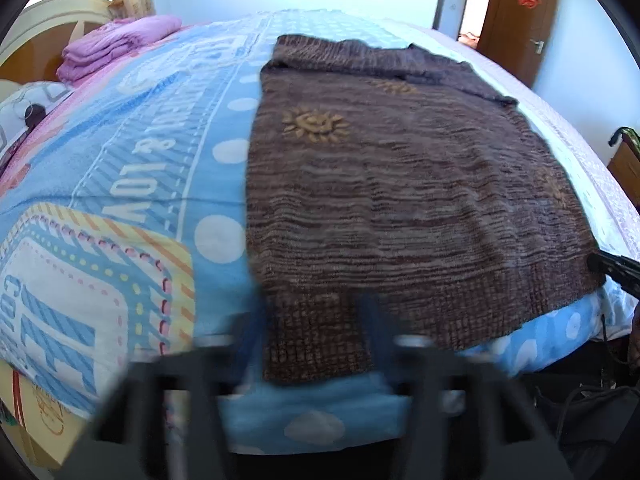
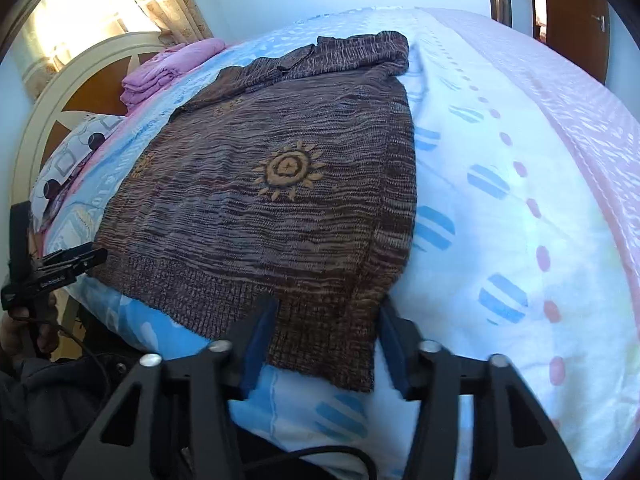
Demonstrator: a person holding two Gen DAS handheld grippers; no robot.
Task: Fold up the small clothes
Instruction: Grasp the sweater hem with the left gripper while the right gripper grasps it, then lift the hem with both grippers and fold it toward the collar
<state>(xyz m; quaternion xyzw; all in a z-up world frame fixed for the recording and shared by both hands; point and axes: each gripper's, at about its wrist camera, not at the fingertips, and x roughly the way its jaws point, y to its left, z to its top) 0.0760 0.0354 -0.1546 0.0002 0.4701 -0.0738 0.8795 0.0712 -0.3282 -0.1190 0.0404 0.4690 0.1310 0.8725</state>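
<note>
A brown knitted sweater (image 1: 392, 184) with tan sun patterns lies spread flat on the bed, hem at the near edge; it also shows in the right wrist view (image 2: 276, 200). My left gripper (image 1: 316, 316) is open, its fingers straddling the hem's near left corner. My right gripper (image 2: 328, 316) is open, its fingers straddling the hem's near right corner. The right gripper's tip (image 1: 612, 266) shows at the right edge of the left wrist view. The left gripper (image 2: 80, 260) shows at the left of the right wrist view.
The bed has a blue patterned cover (image 1: 132, 184) and a white and pink sheet (image 2: 520, 184). Folded purple bedding (image 1: 116, 46) and a pillow (image 2: 76, 148) lie by the headboard (image 2: 48, 112). A brown door (image 1: 520, 20) stands beyond the bed.
</note>
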